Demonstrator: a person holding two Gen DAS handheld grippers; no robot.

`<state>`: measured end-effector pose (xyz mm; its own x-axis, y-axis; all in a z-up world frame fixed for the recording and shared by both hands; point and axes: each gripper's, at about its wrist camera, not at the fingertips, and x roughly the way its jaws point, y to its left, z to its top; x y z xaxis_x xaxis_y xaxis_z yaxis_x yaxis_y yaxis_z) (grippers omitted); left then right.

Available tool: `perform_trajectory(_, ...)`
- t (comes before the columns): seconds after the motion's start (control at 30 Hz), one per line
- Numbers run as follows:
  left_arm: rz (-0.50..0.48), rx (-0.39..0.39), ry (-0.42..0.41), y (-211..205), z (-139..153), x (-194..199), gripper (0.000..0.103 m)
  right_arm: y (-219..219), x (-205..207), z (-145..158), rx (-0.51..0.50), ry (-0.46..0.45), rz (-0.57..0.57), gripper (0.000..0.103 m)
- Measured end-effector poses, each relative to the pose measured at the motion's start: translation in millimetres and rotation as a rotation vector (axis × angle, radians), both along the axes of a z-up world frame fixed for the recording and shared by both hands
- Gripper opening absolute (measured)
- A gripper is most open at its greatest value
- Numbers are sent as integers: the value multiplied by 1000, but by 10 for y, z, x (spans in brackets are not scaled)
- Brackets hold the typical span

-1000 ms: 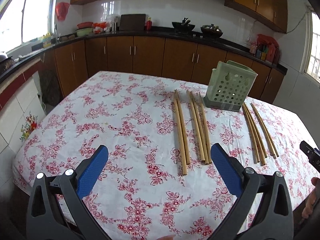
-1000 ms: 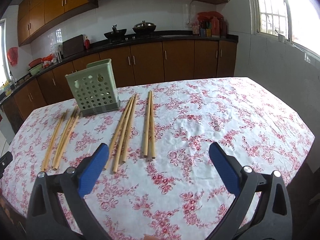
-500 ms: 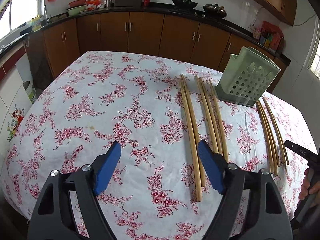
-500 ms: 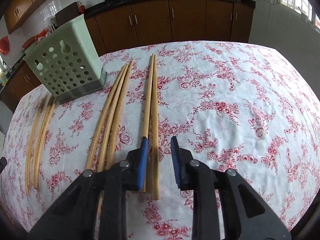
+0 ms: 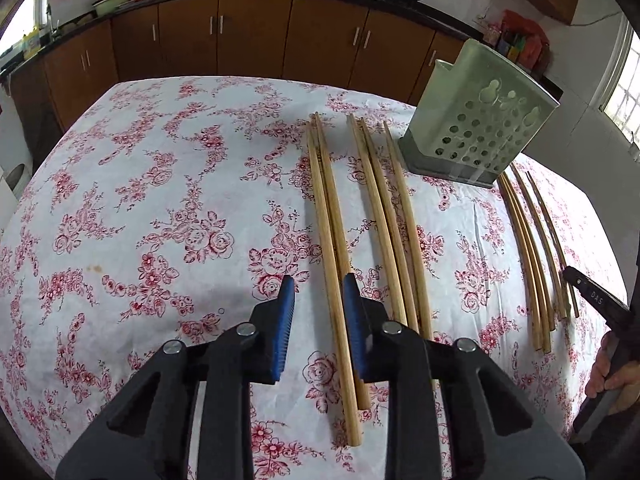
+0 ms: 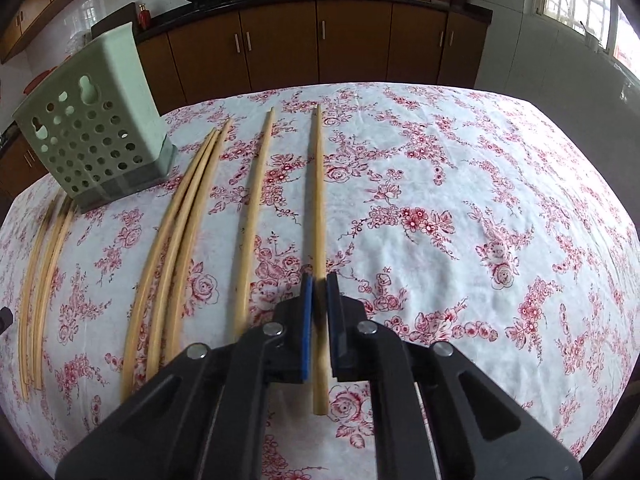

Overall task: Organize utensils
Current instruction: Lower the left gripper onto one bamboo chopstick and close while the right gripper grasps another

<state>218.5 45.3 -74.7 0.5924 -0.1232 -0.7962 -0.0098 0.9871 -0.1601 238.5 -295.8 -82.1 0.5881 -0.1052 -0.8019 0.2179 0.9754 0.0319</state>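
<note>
Right claw (image 6: 319, 280) is clamped on a single chopstick (image 6: 318, 184) near its close end, the rest lying on the floral tabletop (image 6: 460, 200). Left claw (image 5: 319, 286) has just been closing around a pair (image 5: 326, 208) of chopsticks, but the pads aren't squeezing them, there's a gap on both sides. The green holder (image 5: 476, 120) stands upright at the far side, with more chopsticks lying on both sides of it.

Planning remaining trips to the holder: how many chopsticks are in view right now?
10, unless some overlap. Left of the green holder: a pair and a trio. Right of it: a second trio, a single chopstick, and the chopstick gripped in the right tool.
</note>
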Motion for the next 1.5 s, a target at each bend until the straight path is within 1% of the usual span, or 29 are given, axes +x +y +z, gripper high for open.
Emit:
perform_trajectory(0.13, -18, 27, 19, -59, -39, 70, 17, 14, 1, 4, 11, -2, 1, 8)
perform_trajectory(0.2, -19, 36, 33, -62, -75, 91, 16, 6, 11, -3, 11, -1, 5, 8)
perform_trajectory(0.23, -19, 39, 38, -61, -89, 97, 13, 11, 13, -4, 10, -1, 7, 8)
perform_trajectory(0.37, -13, 69, 39, -54, -112, 106, 8, 11, 15, -21, 7, -2, 9, 9)
perform_trajectory(0.47, -12, 84, 31, -29, -124, 167, 8, 24, 33, -34, -10, -1, 25, 9)
perform_trajectory(0.57, 6, 109, 15, 0, -124, 347, 7, -1, 107, -42, -17, -10, 37, 8)
perform_trajectory(0.7, 50, 112, -7, 131, -132, 626, 7, -140, 242, -56, -20, -20, 9, 8)
perform_trajectory(0.77, 45, 102, -24, 189, -140, 690, 7, -220, 306, -74, -24, -25, -14, 8)
perform_trajectory(0.9, 24, 73, -34, 265, -151, 584, 8, -329, 329, -83, -10, -32, -35, 8)
perform_trajectory(1.03, 5, 67, -50, 268, -169, 393, 8, -280, 256, -97, -37, -41, -24, 10)
perform_trajectory(1.27, 4, 83, -54, 225, -169, 216, 9, -271, 67, -91, -27, -42, -20, 10)
perform_trajectory(1.5, 12, 80, -58, 259, -169, 25, 9, -197, -68, -103, -35, -43, -12, 10)
